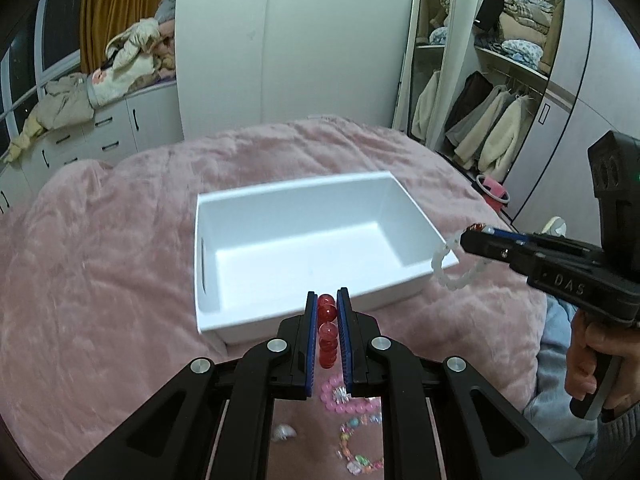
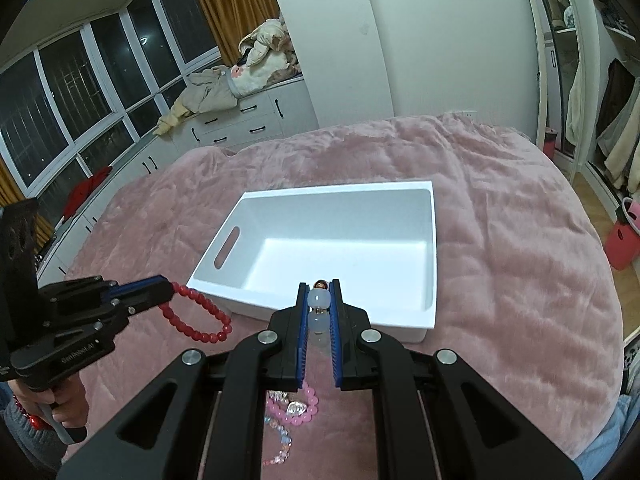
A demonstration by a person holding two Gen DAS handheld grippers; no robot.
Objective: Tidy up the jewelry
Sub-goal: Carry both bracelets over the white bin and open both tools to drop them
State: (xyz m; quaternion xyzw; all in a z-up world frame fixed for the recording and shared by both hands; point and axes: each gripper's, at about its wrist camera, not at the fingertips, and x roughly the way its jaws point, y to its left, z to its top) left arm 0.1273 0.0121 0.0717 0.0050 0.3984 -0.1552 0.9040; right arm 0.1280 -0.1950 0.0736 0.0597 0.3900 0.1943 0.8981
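A white box sits empty on the pink blanket. My left gripper is shut on a red bead bracelet just before the box's near wall; in the right wrist view the left gripper holds the red bracelet hanging left of the box. My right gripper is shut on a white translucent bead bracelet above the box's near edge; in the left wrist view the right gripper holds that white bracelet at the box's right corner.
More jewelry lies on the blanket under the grippers: a pink bead bracelet, a multicoloured charm bracelet and a small clear piece. Drawers stand beyond the bed on the left, and an open wardrobe on the right.
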